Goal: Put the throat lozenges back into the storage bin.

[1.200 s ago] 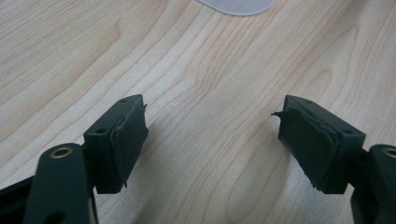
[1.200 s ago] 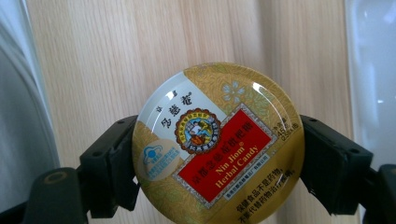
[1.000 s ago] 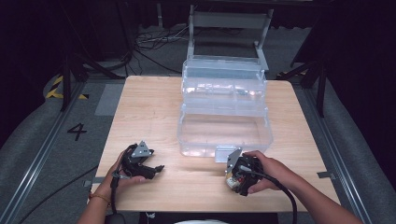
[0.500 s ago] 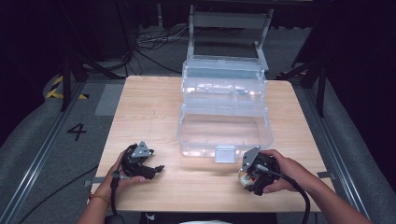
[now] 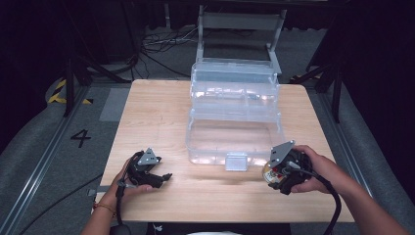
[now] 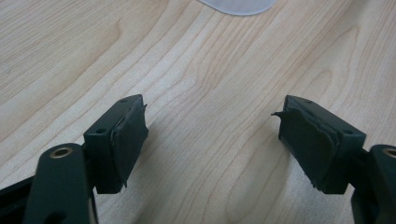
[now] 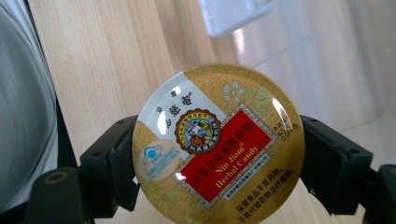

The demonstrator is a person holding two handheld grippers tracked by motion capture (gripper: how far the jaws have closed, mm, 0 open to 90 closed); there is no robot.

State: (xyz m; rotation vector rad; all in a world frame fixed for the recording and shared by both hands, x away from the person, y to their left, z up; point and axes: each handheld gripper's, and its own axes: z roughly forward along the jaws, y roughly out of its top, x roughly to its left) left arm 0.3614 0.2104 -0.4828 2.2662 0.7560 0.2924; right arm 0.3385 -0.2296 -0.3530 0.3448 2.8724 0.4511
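The table is a pale wood top that fills the middle of the high view, with grey floor and dark stands around it. On its far half stands a clear plastic box, the biggest thing on it: tiered trays are stepped back toward the far edge, and a lower tray lies open toward the person, with a small latch at the middle of its near wall. A grey handle frame rises behind the box.

The person's two forearms come in from the bottom edge. The right gripper is held just beside the box's near right corner, its grey plate tilted up, a cable trailing back along the arm. It is clamped on a round tin, gold with a red label reading "Nin Jiom Herbal Candy"; in the right gripper view the two black jaws press on the tin's left and right rim, its printed lid faces the camera, and the box's latch and clear wall show just behind it.

The left gripper sits low over the near left part of the table, well apart from the box. In the left gripper view its jaws stand wide apart with bare wood between them.
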